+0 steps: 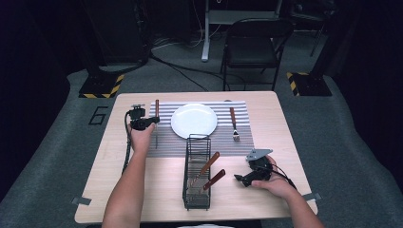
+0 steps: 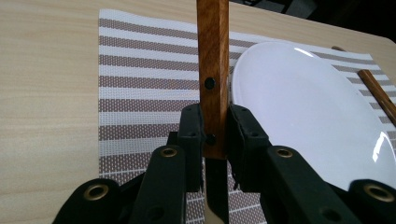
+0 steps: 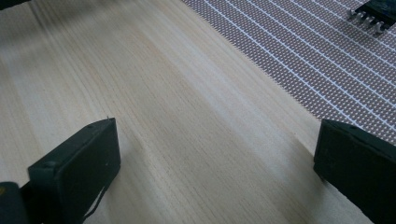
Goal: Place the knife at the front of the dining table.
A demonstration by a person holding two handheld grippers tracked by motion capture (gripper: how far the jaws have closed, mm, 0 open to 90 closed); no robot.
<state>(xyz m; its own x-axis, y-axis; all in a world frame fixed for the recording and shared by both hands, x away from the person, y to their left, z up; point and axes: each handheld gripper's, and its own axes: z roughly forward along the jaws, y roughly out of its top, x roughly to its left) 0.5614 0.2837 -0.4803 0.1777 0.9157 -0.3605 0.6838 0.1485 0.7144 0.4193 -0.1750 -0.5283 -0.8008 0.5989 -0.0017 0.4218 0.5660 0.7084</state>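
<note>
My left gripper (image 1: 144,121) (image 2: 215,126) is shut on the wooden handle of a knife (image 1: 156,110) (image 2: 212,70), near where the handle meets the blade. The knife points along the left strip of the striped placemat (image 1: 164,137) (image 2: 140,88), just left of the white plate (image 1: 194,120) (image 2: 303,107). Whether the knife touches the mat I cannot tell. A wooden-handled fork (image 1: 234,124) (image 2: 379,95) lies on the mat right of the plate. My right gripper (image 1: 244,179) (image 3: 215,140) rests low over bare table at the front right, jaws wide apart with nothing between them.
A black wire caddy (image 1: 196,142) stands in front of the placemat at the table's middle, with two more wooden-handled utensils (image 1: 209,164) leaning in it. The fork's tines (image 3: 366,17) lie on the mat beyond my right gripper. A black chair (image 1: 252,45) stands behind the table.
</note>
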